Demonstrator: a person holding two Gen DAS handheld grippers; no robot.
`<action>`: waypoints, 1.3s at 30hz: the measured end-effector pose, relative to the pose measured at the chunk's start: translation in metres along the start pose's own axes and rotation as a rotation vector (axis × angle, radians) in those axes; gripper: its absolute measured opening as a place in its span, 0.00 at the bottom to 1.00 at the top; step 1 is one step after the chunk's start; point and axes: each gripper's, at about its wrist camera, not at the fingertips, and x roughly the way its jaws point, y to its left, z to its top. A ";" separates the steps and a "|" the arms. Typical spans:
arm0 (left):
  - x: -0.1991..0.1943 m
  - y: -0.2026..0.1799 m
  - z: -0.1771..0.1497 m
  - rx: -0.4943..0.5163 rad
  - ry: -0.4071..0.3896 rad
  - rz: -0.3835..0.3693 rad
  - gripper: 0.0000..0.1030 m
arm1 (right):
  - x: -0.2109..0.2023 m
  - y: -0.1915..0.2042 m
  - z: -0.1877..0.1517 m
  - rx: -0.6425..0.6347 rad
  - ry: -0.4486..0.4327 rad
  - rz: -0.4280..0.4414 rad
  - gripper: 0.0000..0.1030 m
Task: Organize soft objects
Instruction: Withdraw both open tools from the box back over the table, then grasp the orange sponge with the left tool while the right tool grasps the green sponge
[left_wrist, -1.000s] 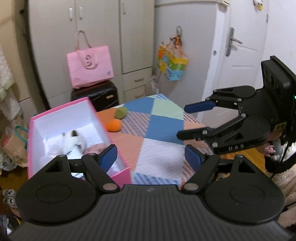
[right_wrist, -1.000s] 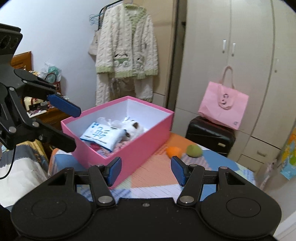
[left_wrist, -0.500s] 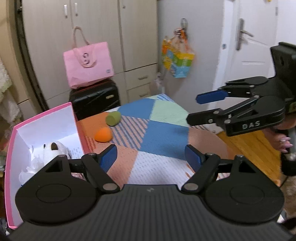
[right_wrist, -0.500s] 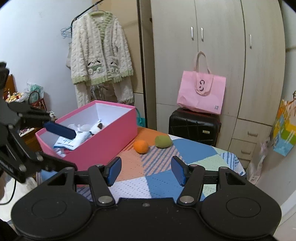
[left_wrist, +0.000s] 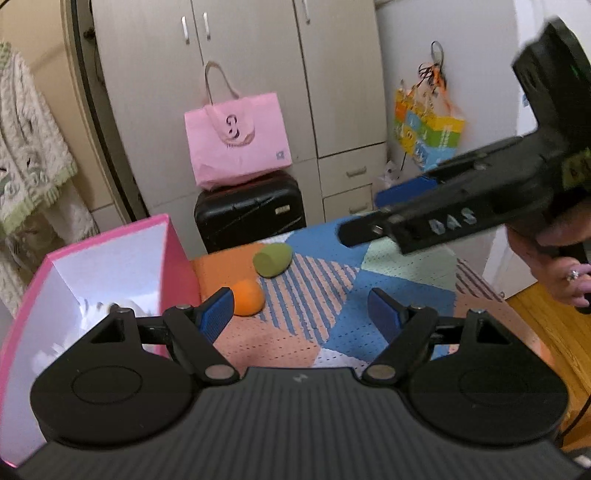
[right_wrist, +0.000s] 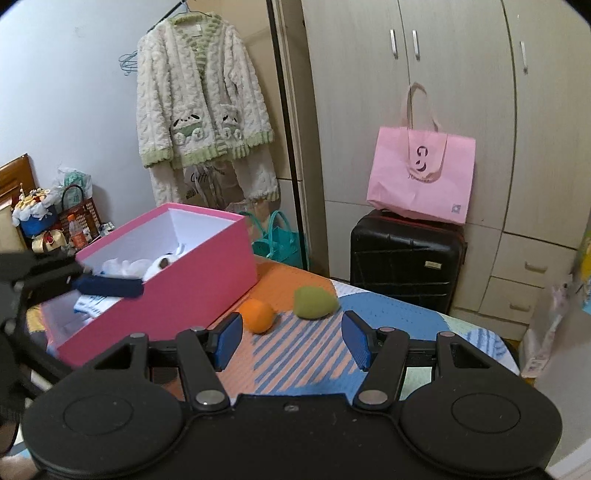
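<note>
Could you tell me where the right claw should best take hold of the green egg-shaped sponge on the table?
Probably across the green sponge's rounded middle, coming from above; it lies on its side, apart from the orange sponge, so both flanks are free.

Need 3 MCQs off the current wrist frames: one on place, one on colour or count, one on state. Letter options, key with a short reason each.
1. Where does the orange sponge lie?
A. in the pink box
B. on the patchwork table cover beside the pink box
C. on the suitcase

2. How many loose sponges lie on the table cover?
A. one
B. two
C. four

3. What state is the right gripper in?
A. open, holding nothing
B. shut on the green sponge
C. shut on the box edge

Key:
1 B: it rests on the cover, just outside the pink box.
2 B: only the orange one and the green sponge show.
3 A: its blue pads stand wide apart with bare cover between them.
</note>
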 end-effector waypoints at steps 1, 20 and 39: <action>0.006 -0.002 -0.002 -0.006 0.005 0.010 0.76 | 0.006 -0.004 0.001 0.003 0.006 0.008 0.63; 0.102 -0.001 -0.021 -0.169 0.009 0.311 0.70 | 0.110 -0.046 0.005 0.024 0.111 0.124 0.63; 0.130 0.002 -0.022 -0.110 0.037 0.404 0.50 | 0.166 -0.053 0.003 0.047 0.174 0.181 0.68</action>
